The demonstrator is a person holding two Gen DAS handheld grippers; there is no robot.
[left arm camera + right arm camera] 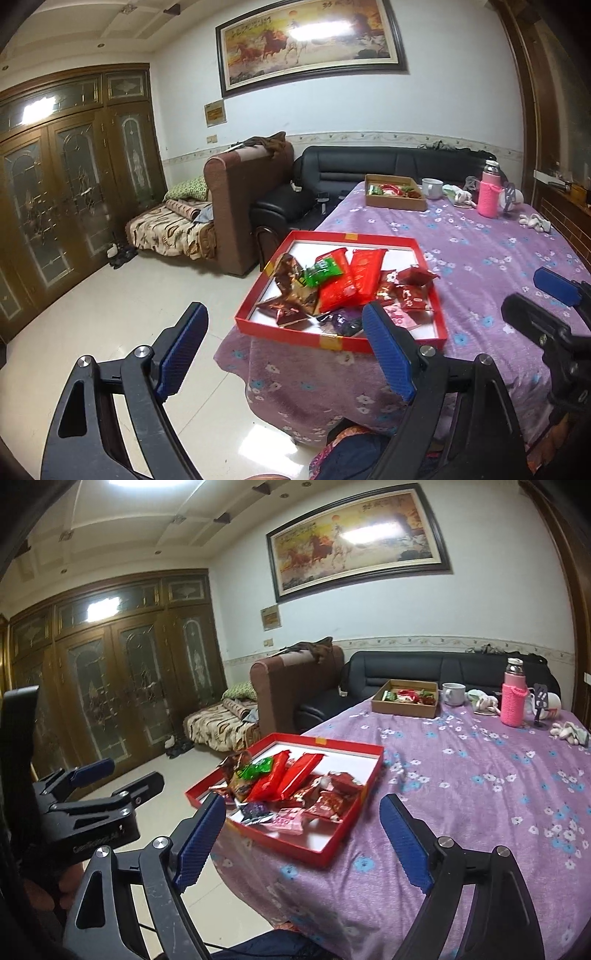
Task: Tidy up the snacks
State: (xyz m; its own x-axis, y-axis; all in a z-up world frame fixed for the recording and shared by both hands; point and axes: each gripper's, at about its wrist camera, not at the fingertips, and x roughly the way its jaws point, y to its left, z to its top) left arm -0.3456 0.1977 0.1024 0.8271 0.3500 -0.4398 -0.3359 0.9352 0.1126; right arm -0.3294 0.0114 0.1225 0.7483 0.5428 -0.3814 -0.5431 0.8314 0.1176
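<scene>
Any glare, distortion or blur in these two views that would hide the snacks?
Left wrist view: strong fisheye bending at the edges, glare on the framed painting and cabinet glass; the snacks in the red tray stay sharp. Right wrist view: ceiling light blown out, same glare on the painting, dark vignette in the corners; the brown box is small, its contents hard to read.

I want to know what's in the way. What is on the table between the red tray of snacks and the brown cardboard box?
Nothing: only bare purple flowered tablecloth lies between the red tray and the brown cardboard box. Both wrist views show it.
</scene>
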